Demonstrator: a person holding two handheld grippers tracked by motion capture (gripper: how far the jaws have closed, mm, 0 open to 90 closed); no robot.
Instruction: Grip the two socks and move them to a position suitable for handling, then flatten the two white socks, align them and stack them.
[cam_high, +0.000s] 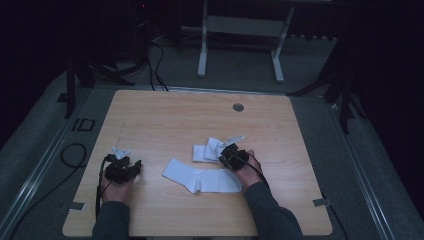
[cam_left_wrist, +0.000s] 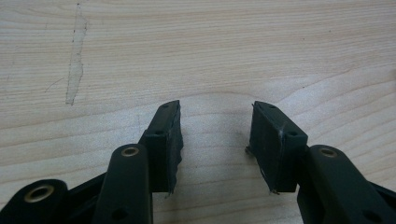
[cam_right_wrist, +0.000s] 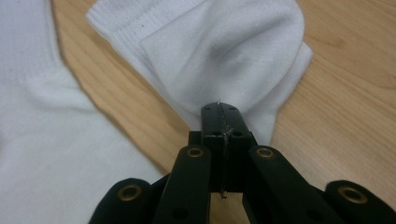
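On the table, right tongs clench folded sock; left tongs released.

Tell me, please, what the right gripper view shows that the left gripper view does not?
The right gripper view shows the right gripper with its jaws shut on an edge of the folded white cotton sock, plus the flat white sock beside it. The left gripper view shows the left gripper with its jaws open over bare wood. Both show the light wooden table.
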